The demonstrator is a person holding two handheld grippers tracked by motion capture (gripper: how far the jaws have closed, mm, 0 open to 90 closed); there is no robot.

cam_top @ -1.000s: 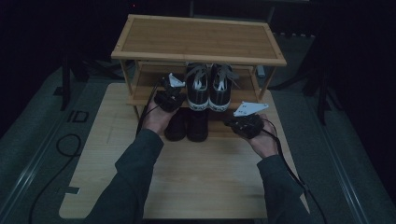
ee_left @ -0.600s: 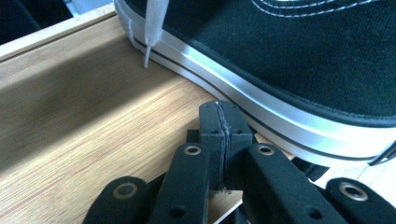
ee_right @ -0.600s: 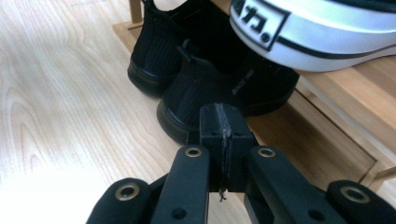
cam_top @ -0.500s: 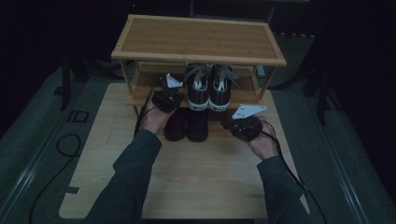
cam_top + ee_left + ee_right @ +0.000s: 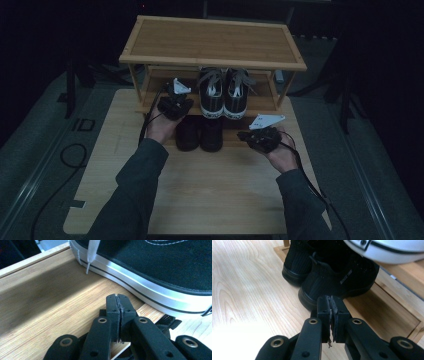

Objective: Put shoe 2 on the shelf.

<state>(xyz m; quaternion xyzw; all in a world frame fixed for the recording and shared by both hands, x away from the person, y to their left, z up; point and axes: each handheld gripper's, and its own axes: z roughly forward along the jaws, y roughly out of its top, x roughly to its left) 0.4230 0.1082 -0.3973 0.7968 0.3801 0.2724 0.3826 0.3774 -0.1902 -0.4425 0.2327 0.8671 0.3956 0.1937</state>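
Hovering low by the shoe rack (image 5: 210, 42), both tools carry nothing. Left hand-held gripper (image 5: 117, 302): jaws pressed together, empty, tip just over the rack's lower shelf (image 5: 50, 302). Right in front of it and a bit to its right sits the black-and-white sneaker pair (image 5: 222, 92) on that shelf; in the left gripper view the white rubber sidewall (image 5: 155, 293) is near the tip, not touching, w/ a lace end dangling further on.

Right hand-held gripper (image 5: 330, 306): jaws also together, maybe a hair of gap, nothing held. Straight ahead of its tip is the heel of the black knit shoes (image 5: 337, 277), pair side by side, toes tucked under the lower shelf, heels out on the worktop (image 5: 244, 285). From above, the same pair (image 5: 200, 132) lies between the two hands, the right hand-held gripper (image 5: 260, 137) just off to its side and the left hand-held gripper (image 5: 175, 105) above its left edge.

Handling, my guess: knit shoes are light, soft, upper will collapse under a pinch; best hold prob. the heel collar or pull tab, where the fabric is doubled. Sole edge is stiffer but low and awkward to get at. Sneakers: heavier, stiff rubber foxing, smooth so may slip; the heel rim or tongue is safer than the sidewall. Jaws need opening first either way.
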